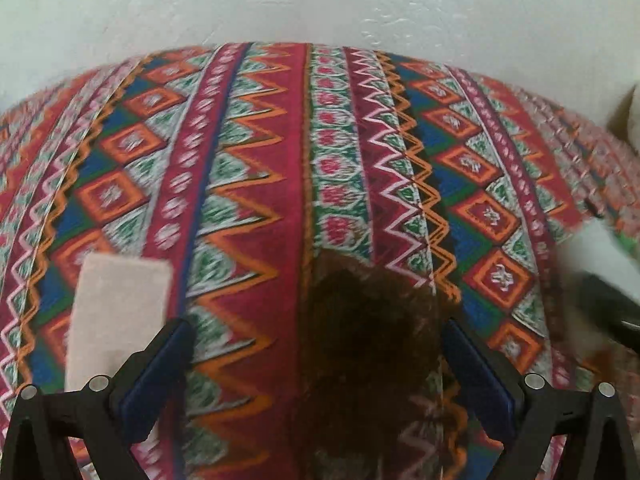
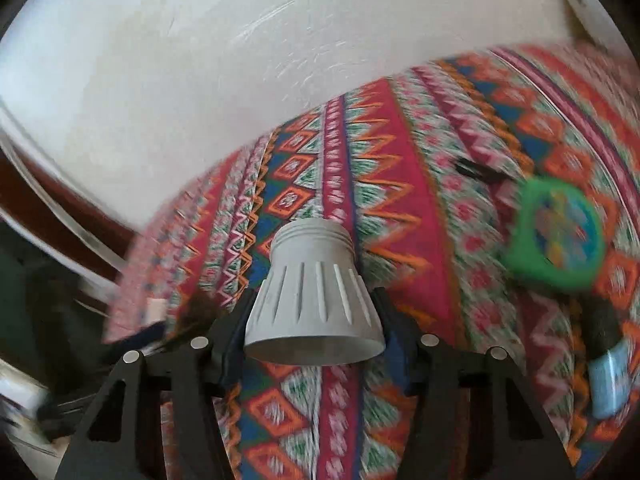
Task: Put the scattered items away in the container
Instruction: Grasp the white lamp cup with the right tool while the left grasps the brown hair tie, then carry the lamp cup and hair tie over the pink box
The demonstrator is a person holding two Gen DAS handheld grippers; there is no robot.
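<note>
**Inspector:** Where the right gripper [image 2: 316,322] is concerned, its two fingers are pressed against the flared sides of a grey ribbed cone-shaped part [image 2: 314,300], pinching it above the patterned cloth [image 2: 384,208]. The threaded narrow end points away from the camera; the wide open mouth faces it.

**Recorder:** And the left gripper [image 1: 316,332]?

**Inspector:** Spread wide, nothing between the blue pads [image 1: 160,372]. A dark fuzzy brown item [image 1: 372,320] lies on the cloth inside the gap, nearer the right-side finger — whether it touches the pad cannot be told. A pale beige rectangular block [image 1: 116,312] lies just beyond the left-side fingertip.

**Recorder:** Other items?

**Inspector:** In the right wrist view, a green round-edged item with a multicoloured face [image 2: 558,232] lies on the cloth to the right, blurred. Below it, a light blue item [image 2: 610,380] with a dark piece at its top. A white wall [image 2: 200,60] rises behind. The container cannot be identified in either view.
</note>
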